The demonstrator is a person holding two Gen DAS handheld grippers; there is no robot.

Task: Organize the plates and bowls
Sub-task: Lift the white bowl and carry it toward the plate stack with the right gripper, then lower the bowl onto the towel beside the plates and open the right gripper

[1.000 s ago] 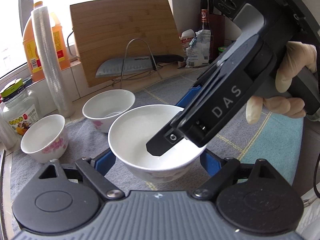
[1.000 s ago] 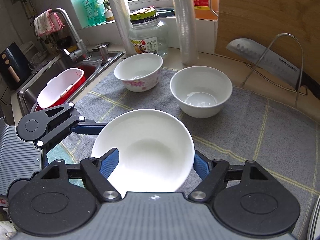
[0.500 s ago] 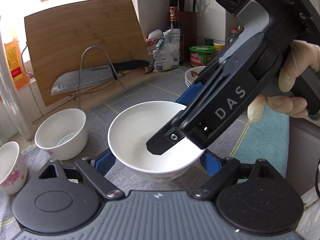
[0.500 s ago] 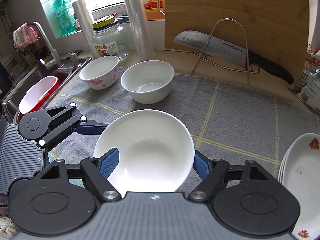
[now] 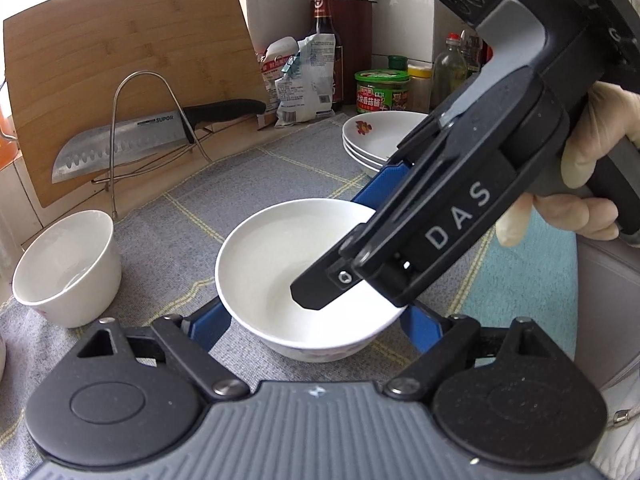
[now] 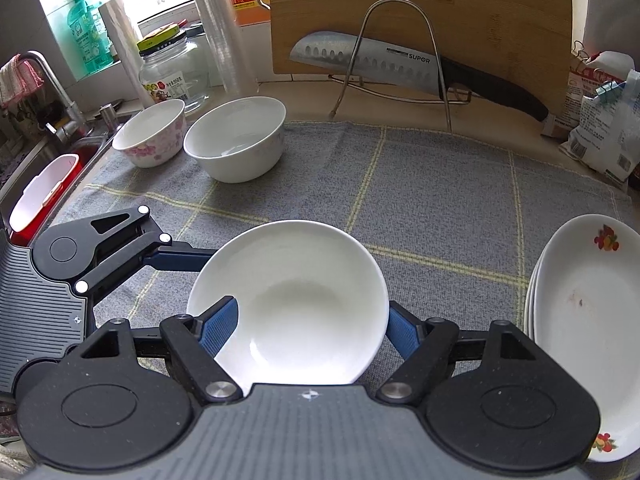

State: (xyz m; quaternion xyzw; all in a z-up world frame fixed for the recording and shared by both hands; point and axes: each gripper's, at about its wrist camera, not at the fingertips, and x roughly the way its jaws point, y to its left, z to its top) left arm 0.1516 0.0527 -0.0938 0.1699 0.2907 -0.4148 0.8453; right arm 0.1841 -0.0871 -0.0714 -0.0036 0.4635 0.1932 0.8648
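A white bowl [image 5: 280, 256] [image 6: 296, 300] is held above the grey mat by both grippers. My left gripper [image 5: 312, 320] is shut on it from one side, blue pads against its outer wall. My right gripper [image 6: 308, 328] is shut on it too; it shows in the left wrist view [image 5: 440, 216] reaching over the bowl's right rim. A plain white bowl [image 6: 236, 144] [image 5: 68, 268] and a pink-flowered bowl [image 6: 152, 132] stand at the mat's far left. A stack of flowered plates [image 6: 588, 328] [image 5: 380, 140] lies at the right.
A grey checked mat [image 6: 440, 200] covers the counter. A knife on a wire stand [image 6: 384, 64] and a wooden board [image 6: 420, 12] stand behind. A glass jar [image 6: 172, 76], film rolls and a sink [image 6: 44, 184] are at the left. Bags, bottles and a green-lidded tub [image 5: 382, 90] are at the right.
Both grippers have carried the bowl to the right, away from the two standing bowls; the plate stack has come into view at the right.
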